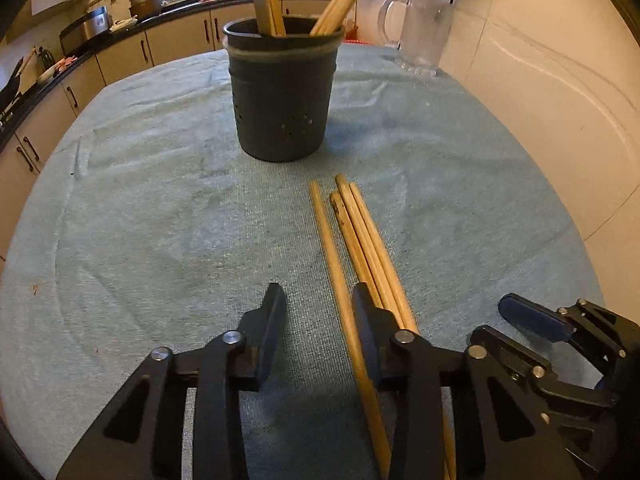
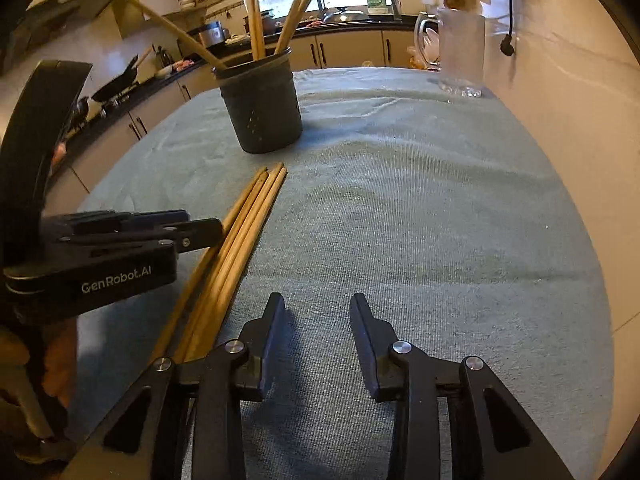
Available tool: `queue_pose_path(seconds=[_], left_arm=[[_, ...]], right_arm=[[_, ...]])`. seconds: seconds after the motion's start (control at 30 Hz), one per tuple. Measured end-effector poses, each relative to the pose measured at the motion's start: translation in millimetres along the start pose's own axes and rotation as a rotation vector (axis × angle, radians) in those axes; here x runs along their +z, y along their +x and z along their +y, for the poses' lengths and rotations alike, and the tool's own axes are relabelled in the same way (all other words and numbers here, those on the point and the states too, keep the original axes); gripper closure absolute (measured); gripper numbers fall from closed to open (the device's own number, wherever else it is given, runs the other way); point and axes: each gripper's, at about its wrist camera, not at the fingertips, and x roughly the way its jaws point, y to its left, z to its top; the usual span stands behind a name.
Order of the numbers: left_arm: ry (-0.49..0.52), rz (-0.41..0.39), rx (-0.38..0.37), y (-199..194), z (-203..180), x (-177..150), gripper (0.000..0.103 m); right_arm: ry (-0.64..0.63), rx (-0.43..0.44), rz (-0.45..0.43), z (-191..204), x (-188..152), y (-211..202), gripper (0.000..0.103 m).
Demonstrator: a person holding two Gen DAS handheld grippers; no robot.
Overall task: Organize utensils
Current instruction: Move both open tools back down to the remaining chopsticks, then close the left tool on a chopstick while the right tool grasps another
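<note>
While the blue-green cloth (image 1: 160,208) spreads over the whole surface (image 2: 440,200), everything of interest sits down its middle. Biggest thing on it: the dark holder (image 1: 280,92), a perforated cup standing upright at the far centre, already carrying several wooden sticks and a grey handle that lean out of its mouth. Off to the far right by the wall, a clear glass pitcher (image 1: 420,32), well apart from the action.

Now the pieces to be sorted: four wooden chopsticks (image 1: 360,232) lying flat on the cloth, near the holder's foot, tips pointing toward it, three bunched together and touching, one just beside them on the left. They run back under the tongs.

The left tongs (image 1: 320,300) are open, jaws spread, and that loner chopstick passes between them while the right-hand finger lies over the bundle. Nothing gripped. The right tongs (image 2: 318,304) are open as well, empty, over bare cloth just beside the bundle.

How will these handle? By my read: light, stiff, round and smooth, so they will roll and slip if pinched at a tapered end. The soft cloth should let a finger dig under. Best bet is a grip across the shaft around mid-length, squarely, one or a pair at a time, then tip them upright into the holder.
</note>
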Motion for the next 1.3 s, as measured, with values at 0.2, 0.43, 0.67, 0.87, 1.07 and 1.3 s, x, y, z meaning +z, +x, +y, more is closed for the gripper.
queue_pose_path(seconds=[0.2, 0.43, 0.67, 0.87, 1.07, 1.3], left_arm=[[0.017, -0.004, 0.067, 2.5, -1.3, 4.8, 0.091], [-0.140, 0.052, 0.063, -9.2, 47.4, -6.5, 0.094], [-0.143, 0.017, 0.039, -14.0, 56.3, -17.8, 0.094], [-0.123, -0.019, 0.036, -18.1, 58.6, -24.5, 0.093], [-0.137, 0.014, 0.005, -16.0, 63.9, -17.9, 0.093], [-0.192, 0.026, -0.055, -20.8, 78.8, -25.3, 0.095]], right_arm=[[-0.008, 0.034, 0.006, 5.4, -0.3, -0.6, 0.059], [-0.046, 0.095, 0.029, 26.1, 6.5, 7.1, 0.059], [-0.056, 0.015, 0.055, 38.1, 16.1, 20.9, 0.064], [-0.146, -0.107, 0.103, 59.3, 24.1, 33.8, 0.069], [-0.121, -0.145, 0.164, 49.0, 54.0, 50.9, 0.072], [0.000, -0.160, 0.186, 16.9, 54.4, 42.3, 0.093]])
